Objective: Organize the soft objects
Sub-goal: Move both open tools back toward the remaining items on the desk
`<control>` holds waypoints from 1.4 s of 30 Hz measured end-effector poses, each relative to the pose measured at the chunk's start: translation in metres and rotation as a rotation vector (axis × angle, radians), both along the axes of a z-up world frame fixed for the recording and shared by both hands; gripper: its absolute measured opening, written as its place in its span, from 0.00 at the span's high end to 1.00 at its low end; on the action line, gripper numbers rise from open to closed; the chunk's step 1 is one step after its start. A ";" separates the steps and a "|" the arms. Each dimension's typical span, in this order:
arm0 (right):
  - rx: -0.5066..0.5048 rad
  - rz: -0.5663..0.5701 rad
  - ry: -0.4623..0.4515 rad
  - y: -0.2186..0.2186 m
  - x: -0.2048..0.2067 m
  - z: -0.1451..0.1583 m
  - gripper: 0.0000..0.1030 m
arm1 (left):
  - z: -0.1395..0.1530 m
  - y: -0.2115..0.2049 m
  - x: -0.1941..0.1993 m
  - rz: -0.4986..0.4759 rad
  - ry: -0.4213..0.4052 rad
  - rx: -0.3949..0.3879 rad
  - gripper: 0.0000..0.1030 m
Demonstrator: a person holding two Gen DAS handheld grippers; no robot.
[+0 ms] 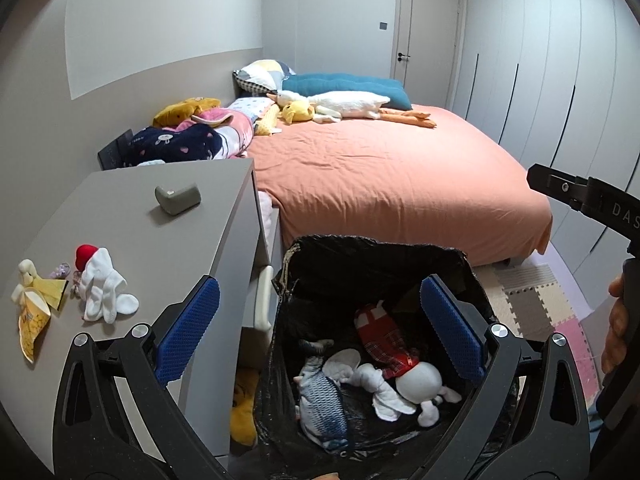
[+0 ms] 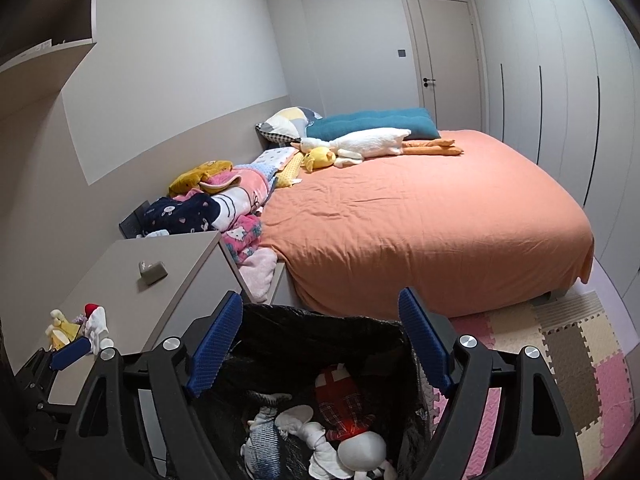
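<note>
My left gripper (image 1: 320,328) is open and empty above a black-bagged bin (image 1: 376,252). In the bin lie a white doll in red plaid (image 1: 416,380) and a grey-blue fish plush (image 1: 320,400). My right gripper (image 2: 320,344) is also open and empty over the same bin (image 2: 320,316), with the doll (image 2: 360,444) and the fish (image 2: 260,440) below it. On the grey cabinet (image 1: 132,240) to the left lie a white plush with a red hat (image 1: 104,288) and a yellow plush (image 1: 32,300).
A grey corner-shaped piece (image 1: 178,198) sits on the cabinet. Behind the bin is an orange bed (image 1: 380,168) with a goose plush (image 1: 344,106), a yellow duck plush (image 1: 298,112) and piled blankets (image 1: 192,140). A foam mat (image 2: 560,360) covers the floor on the right.
</note>
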State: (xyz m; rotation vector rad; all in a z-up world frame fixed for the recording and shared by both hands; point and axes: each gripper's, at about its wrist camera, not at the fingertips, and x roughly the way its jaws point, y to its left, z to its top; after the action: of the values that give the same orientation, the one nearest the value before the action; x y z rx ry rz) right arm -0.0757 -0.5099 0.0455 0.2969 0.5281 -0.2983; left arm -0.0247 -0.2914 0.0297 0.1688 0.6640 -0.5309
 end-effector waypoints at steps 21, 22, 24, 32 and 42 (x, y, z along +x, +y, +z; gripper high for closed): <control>0.008 0.129 0.020 0.049 0.044 -0.010 0.22 | -0.003 0.048 0.021 0.116 -0.018 0.055 0.06; 0.009 0.139 0.024 0.053 0.048 -0.012 0.22 | -0.003 0.052 0.022 0.124 -0.019 0.058 0.06; 0.008 0.164 0.033 0.064 0.055 -0.014 0.22 | -0.004 0.063 0.025 0.146 -0.019 0.063 0.06; 0.007 0.245 0.049 0.103 0.079 -0.019 0.22 | -0.006 0.102 0.031 0.219 -0.019 0.089 0.06; -0.007 0.358 0.071 0.158 0.106 -0.024 0.22 | -0.009 0.156 0.038 0.322 -0.003 0.091 0.06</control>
State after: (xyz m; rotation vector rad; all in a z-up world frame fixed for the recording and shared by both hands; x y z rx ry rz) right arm 0.0300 -0.3522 0.0212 0.1802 0.6391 0.0366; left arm 0.0130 -0.1358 0.0207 0.1446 0.6969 -0.1916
